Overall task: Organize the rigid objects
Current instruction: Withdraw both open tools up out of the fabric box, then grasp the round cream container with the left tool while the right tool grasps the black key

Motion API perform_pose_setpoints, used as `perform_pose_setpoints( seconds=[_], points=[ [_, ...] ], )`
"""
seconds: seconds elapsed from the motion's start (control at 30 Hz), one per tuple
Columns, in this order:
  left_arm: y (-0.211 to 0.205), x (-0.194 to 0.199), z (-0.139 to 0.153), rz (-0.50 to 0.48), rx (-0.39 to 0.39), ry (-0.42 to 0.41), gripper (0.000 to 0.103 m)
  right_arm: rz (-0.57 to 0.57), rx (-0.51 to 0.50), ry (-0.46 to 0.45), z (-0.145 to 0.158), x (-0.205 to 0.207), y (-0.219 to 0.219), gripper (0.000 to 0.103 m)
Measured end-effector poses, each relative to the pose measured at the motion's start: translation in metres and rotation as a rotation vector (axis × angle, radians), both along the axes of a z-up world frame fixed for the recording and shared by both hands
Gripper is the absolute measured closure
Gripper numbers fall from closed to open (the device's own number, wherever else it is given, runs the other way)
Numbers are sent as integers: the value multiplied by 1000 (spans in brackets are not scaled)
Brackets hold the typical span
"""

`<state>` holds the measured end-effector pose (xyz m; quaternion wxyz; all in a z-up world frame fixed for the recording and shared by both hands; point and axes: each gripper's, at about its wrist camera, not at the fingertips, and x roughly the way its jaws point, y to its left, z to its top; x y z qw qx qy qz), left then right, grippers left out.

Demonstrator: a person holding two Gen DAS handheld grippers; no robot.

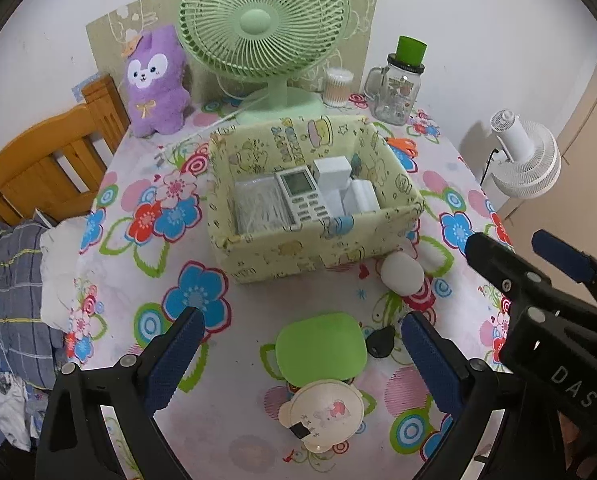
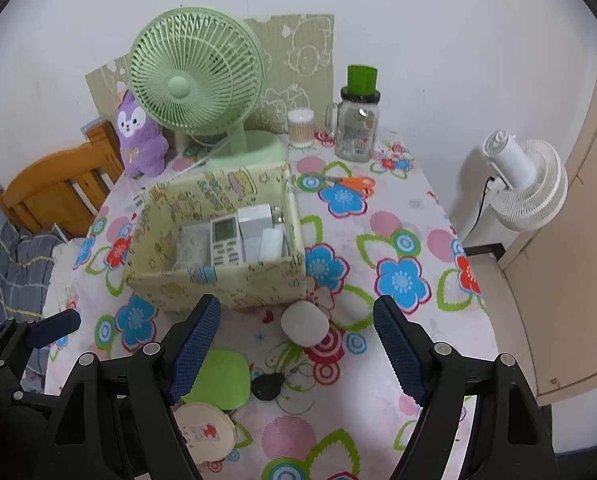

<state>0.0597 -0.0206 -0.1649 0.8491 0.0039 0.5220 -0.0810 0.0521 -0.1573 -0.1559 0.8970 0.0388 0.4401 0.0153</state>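
Observation:
A yellow patterned fabric box [image 1: 282,256] [image 2: 234,284] stands mid-table and holds a white remote [image 1: 300,194] [image 2: 226,242], a clear packet and white blocks. In front of it lie a white rounded object [image 1: 402,274] [image 2: 304,322], a green rounded case [image 1: 322,350] [image 2: 218,374], a black key fob [image 1: 380,342] [image 2: 268,386] and a round cream pouch [image 1: 324,410] [image 2: 202,430]. My left gripper [image 1: 298,356] is open above the green case. My right gripper [image 2: 296,350] [image 1: 518,256] is open just in front of the white object, nothing between its fingers.
A green desk fan [image 1: 264,28] [image 2: 196,82], a purple plush [image 1: 154,80], a cotton swab jar [image 2: 300,128] and a glass mug with green lid [image 2: 356,124] line the back. Orange scissors [image 2: 352,184] lie right of the box. A wooden chair [image 1: 46,164] stands left, a white fan [image 2: 524,184] right.

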Motion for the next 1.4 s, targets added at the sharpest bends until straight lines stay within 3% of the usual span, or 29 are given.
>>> perform_pose_setpoints(
  seconds=[0.6, 1.4],
  points=[
    [4, -23, -55, 14, -32, 87, 3, -1, -19, 43, -50, -18, 4, 22],
    [-5, -38, -116, 8, -9, 220, 3, -16, -44, 142, -109, -28, 3, 22]
  ],
)
